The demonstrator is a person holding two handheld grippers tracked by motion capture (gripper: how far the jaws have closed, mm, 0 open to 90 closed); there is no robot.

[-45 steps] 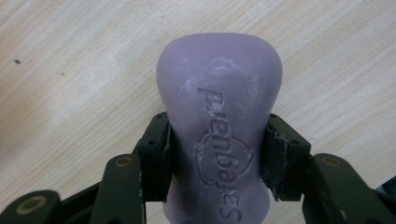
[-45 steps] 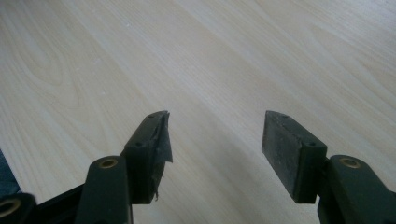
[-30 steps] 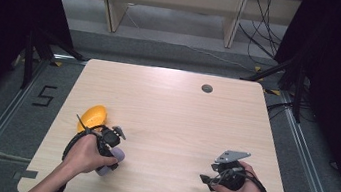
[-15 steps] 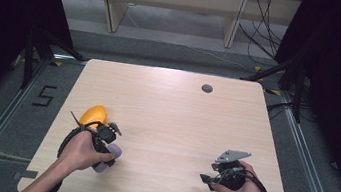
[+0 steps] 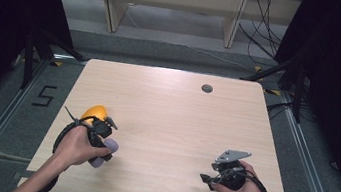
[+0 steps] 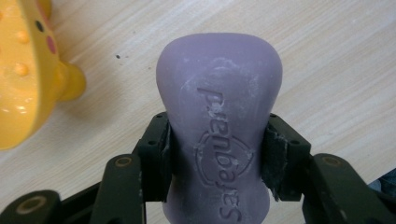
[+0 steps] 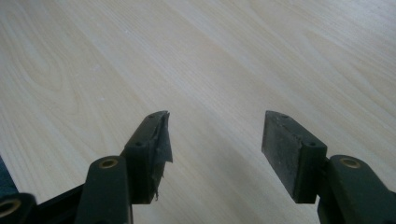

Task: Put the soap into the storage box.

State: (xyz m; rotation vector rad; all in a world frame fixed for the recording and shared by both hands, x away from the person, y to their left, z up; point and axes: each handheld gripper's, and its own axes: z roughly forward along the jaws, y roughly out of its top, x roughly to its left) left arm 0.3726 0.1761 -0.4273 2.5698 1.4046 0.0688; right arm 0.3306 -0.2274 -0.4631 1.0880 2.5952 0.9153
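Observation:
A purple bar of soap (image 6: 219, 135) with embossed lettering sits between the two black jaws of my left gripper (image 6: 217, 154), which is shut on it at its narrow waist. In the high view the same soap (image 5: 105, 153) pokes out below my left hand at the table's front left. A yellow soap dish (image 5: 94, 113) with coloured dots lies just behind that hand; in the left gripper view the yellow dish (image 6: 23, 74) lies at the left, apart from the soap. My right gripper (image 7: 215, 140) is open over bare wood, and at the front right my right gripper (image 5: 211, 178) rests in the right hand.
The light wooden table (image 5: 172, 106) has a small round grommet (image 5: 207, 88) near its far edge. Black cables trail from both grippers. Dark floor, metal rails and stand legs surround the table, with a shelf unit behind.
My left hand has shifted slightly left and toward the front with the purple soap in its jaws. The right hand has not moved.

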